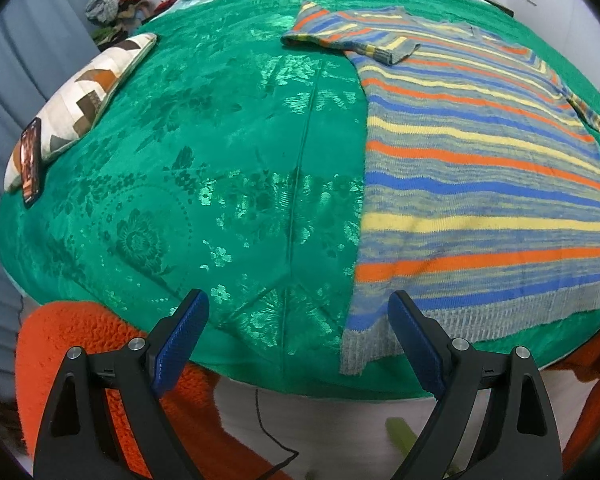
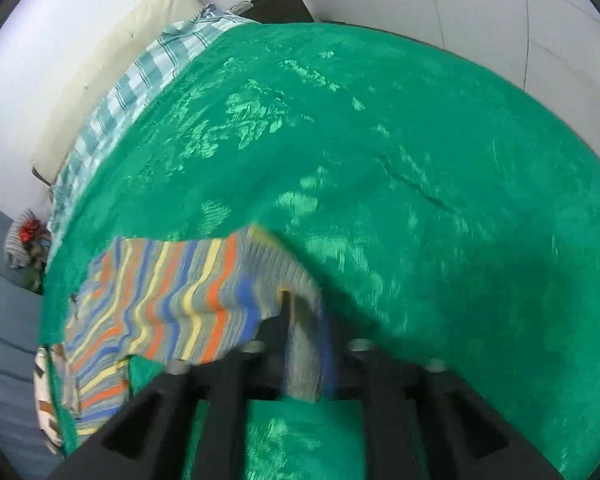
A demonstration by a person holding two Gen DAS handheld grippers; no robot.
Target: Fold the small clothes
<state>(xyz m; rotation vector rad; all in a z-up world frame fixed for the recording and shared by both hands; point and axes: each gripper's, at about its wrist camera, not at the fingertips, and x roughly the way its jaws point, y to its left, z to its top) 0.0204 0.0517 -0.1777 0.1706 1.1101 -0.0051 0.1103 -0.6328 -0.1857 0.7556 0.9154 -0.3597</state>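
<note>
Striped sweater (image 1: 480, 168) on green bedspread (image 1: 220, 184), two tongs.

L tongs (image 1: 298, 316): jaws wide apart, nothing between, hovering over near bed edge just left of sweater hem, angled down. R tongs (image 2: 304, 320): narrow gap, grey ribbed sweater edge between pads; blur, can't tell if pads press. Sweater flat on bed's right half, near-side sleeve folded across. Open bedspread left; pillow (image 1: 80, 100) w/ phone (image 1: 31, 160) at far left edge.
</note>
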